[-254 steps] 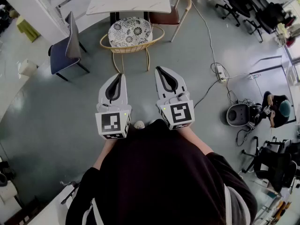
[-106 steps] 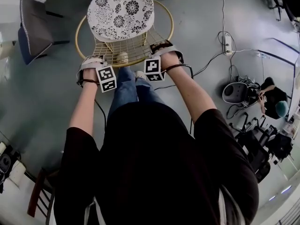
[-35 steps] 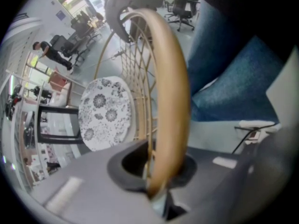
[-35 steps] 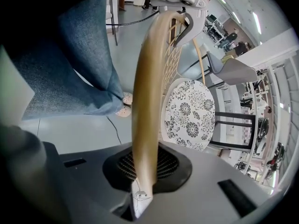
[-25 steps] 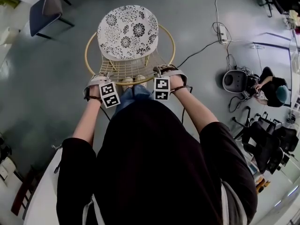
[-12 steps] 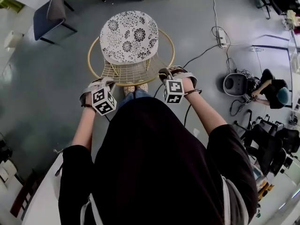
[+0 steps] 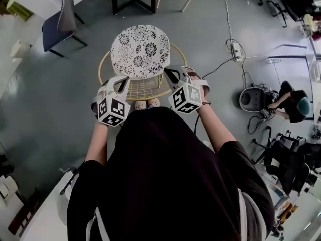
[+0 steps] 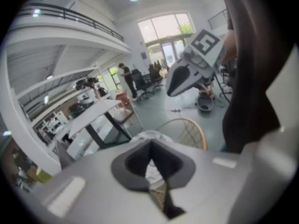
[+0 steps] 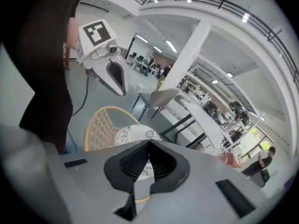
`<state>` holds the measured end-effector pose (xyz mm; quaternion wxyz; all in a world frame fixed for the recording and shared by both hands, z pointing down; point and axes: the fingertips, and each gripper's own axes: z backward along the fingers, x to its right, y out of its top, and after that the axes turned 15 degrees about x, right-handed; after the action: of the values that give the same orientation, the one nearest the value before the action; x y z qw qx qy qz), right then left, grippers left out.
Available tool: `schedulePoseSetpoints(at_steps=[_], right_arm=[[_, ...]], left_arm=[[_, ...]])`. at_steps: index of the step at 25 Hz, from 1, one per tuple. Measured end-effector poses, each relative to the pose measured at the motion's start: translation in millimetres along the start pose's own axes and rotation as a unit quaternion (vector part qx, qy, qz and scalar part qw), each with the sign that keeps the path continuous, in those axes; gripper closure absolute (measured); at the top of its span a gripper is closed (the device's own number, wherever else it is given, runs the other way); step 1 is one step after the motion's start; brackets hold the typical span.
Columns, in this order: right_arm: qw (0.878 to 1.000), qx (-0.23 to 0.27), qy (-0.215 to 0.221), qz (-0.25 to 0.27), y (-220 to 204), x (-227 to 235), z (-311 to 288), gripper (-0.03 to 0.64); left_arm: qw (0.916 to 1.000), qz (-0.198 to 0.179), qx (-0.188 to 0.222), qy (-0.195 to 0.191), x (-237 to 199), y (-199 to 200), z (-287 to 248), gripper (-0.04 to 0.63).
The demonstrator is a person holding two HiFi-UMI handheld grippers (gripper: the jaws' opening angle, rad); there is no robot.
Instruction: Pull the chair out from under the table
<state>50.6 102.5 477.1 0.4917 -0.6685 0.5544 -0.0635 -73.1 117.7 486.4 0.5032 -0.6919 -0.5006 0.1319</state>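
The wire chair (image 7: 141, 51) stands at upper centre of the head view, clear of the bench (image 8: 92, 116). The left claw (image 7: 124, 79) and right claw (image 7: 168, 71) hover above its back rim (image 7: 143, 98), both closed on nothing. The chair looks light and rigid, and is probably best gripped by that rim.

Chair (image 7: 143, 87) with a back and rim of thin brass-coloured metal wire. Its round cushion (image 7: 140, 51) is patterned cloth. The floor (image 7: 45, 114) is smooth and grey with a soft sheen. The left gripper (image 7: 124, 79) and right gripper (image 7: 169, 71) are matt grey plastic.
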Motion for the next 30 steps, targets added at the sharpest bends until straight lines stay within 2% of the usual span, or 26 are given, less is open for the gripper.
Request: schedulePoseSetpoints(at_steps=[3,7,11,15,17,19,21,23,30], right_arm=[[0.998,0.033,-0.056,-0.017,27,27,10,0.595],[0.987,0.089,-0.124,-0.049,61,58,32,0.595],[0.968,0.148,-0.180,-0.089,94,84,51,0.595],[0.948,0.197,-0.219,-0.119,123,103,71,0.595],[0.936,0.220,-0.236,-0.141,132,110,79,0.595],[0.920,0.244,-0.254,-0.171,139,118,87,0.595],[0.907,0.255,-0.266,-0.201,140,122,91,0.595],[0.901,0.260,-0.272,-0.217,140,122,93,0.595],[0.898,0.266,-0.273,-0.220,143,116,94,0.595]], left_arm=[[0.9975,0.014,0.051,0.048,-19,35,4,0.588],[0.9851,0.020,0.120,0.122,-44,84,18,0.588],[0.9646,0.047,0.185,0.182,-69,123,37,0.588],[0.9408,0.081,0.247,0.218,-85,155,58,0.588],[0.9261,0.098,0.276,0.238,-92,168,67,0.588],[0.9154,0.117,0.291,0.253,-98,176,74,0.588],[0.9108,0.123,0.296,0.260,-102,181,79,0.588],[0.9093,0.120,0.298,0.265,-105,184,82,0.588],[0.9096,0.119,0.299,0.263,-104,186,88,0.588]])
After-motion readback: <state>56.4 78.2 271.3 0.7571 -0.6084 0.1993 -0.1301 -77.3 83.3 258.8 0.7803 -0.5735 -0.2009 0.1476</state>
